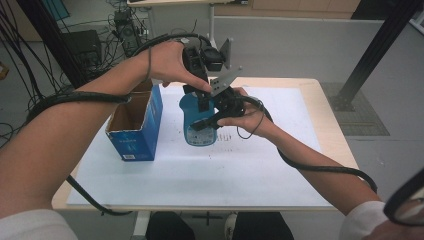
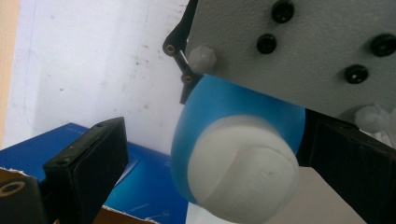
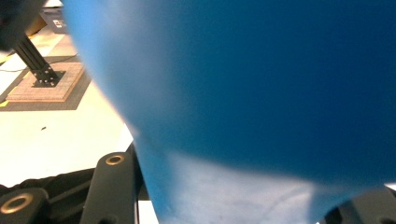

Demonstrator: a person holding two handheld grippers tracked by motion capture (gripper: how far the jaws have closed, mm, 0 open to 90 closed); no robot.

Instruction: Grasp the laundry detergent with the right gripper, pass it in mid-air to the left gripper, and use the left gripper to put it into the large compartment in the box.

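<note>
A blue bottle (image 1: 200,129) with a white cap (image 2: 243,179) stands upright on the white paper (image 1: 250,165). My right gripper (image 1: 216,111) comes in from the right and is shut on the bottle's upper body; in the right gripper view the blue wall (image 3: 261,84) sits between its jaws. My left gripper (image 1: 201,95) hangs above the bottle, pointing down at the cap. In the left gripper view its jaws stand open on either side of the cap, and the left one is clearly apart from it. The right gripper's grey plate (image 2: 299,46) shows just beyond the cap.
An open blue cardboard box (image 1: 135,131) stands on the paper just left of the bottle. Cables trail from both grippers across the forearms. The table's front edge (image 1: 200,207) is near the person, and a black frame post (image 1: 372,55) rises at the back right.
</note>
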